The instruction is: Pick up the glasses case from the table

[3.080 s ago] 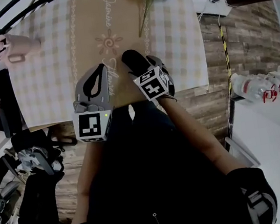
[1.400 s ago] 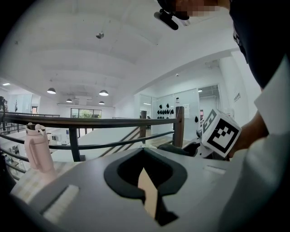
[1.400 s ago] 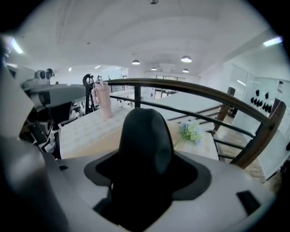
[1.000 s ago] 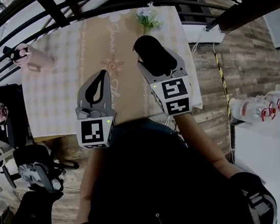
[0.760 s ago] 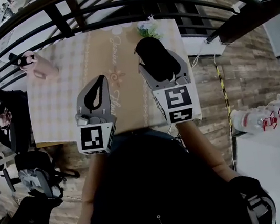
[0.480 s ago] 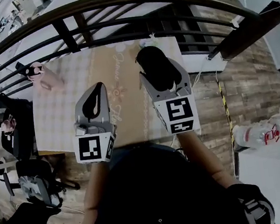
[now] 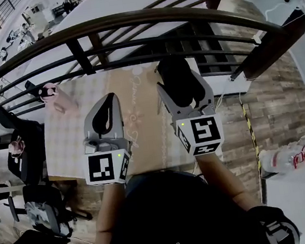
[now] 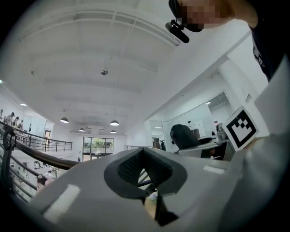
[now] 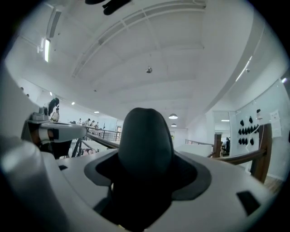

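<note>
The black glasses case (image 7: 175, 75) is off the table, held up in the air with my right gripper (image 7: 182, 93) shut on it. In the right gripper view the case (image 9: 145, 131) stands upright between the jaws and fills the middle. My left gripper (image 7: 112, 97) hovers beside it to the left, shut with nothing in it; its dark pads (image 8: 131, 168) meet in the left gripper view. From there the case (image 8: 182, 135) shows small at the right, next to the right gripper's marker cube (image 8: 240, 128).
The checked table (image 7: 83, 151) lies far below both grippers, with a pink mug (image 7: 54, 97) near its far left. A dark curved railing (image 7: 127, 23) runs beyond the table. Dark chairs (image 7: 25, 159) stand at the left, wooden floor (image 7: 262, 97) at the right.
The right gripper has lifted the case off the table and carried it up. Both grippers have risen, and the table now looks smaller and farther below.
</note>
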